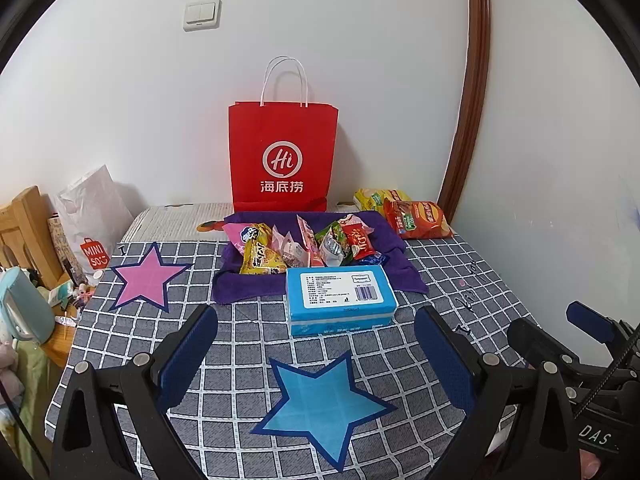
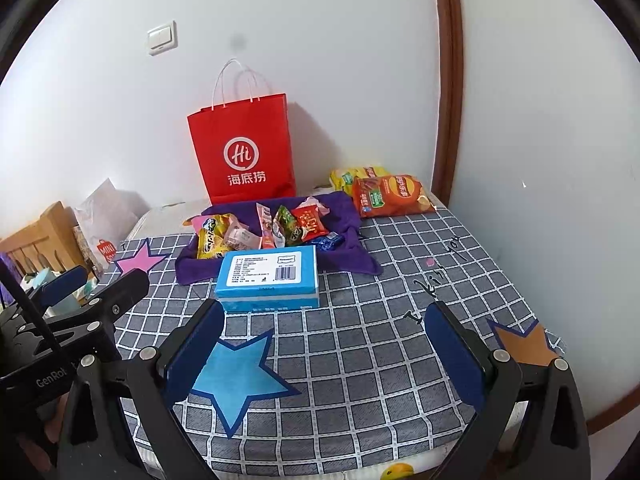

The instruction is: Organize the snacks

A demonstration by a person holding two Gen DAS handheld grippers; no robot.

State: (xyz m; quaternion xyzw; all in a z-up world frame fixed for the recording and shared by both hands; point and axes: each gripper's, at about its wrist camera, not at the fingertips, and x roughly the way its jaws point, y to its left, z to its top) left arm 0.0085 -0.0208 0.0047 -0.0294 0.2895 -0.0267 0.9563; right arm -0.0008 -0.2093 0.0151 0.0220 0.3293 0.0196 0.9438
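Several small snack packets lie piled on a purple cloth at the back of the table. A red paper bag stands upright behind it against the wall. An orange chip bag and a yellow chip bag lie at the back right. A blue tissue pack lies in front of the cloth. My left gripper and right gripper are open and empty, above the near table.
The checked tablecloth carries a pink star, a blue star and an orange star. A white shop bag and a wooden frame stand at the left. The wall is close on the right.
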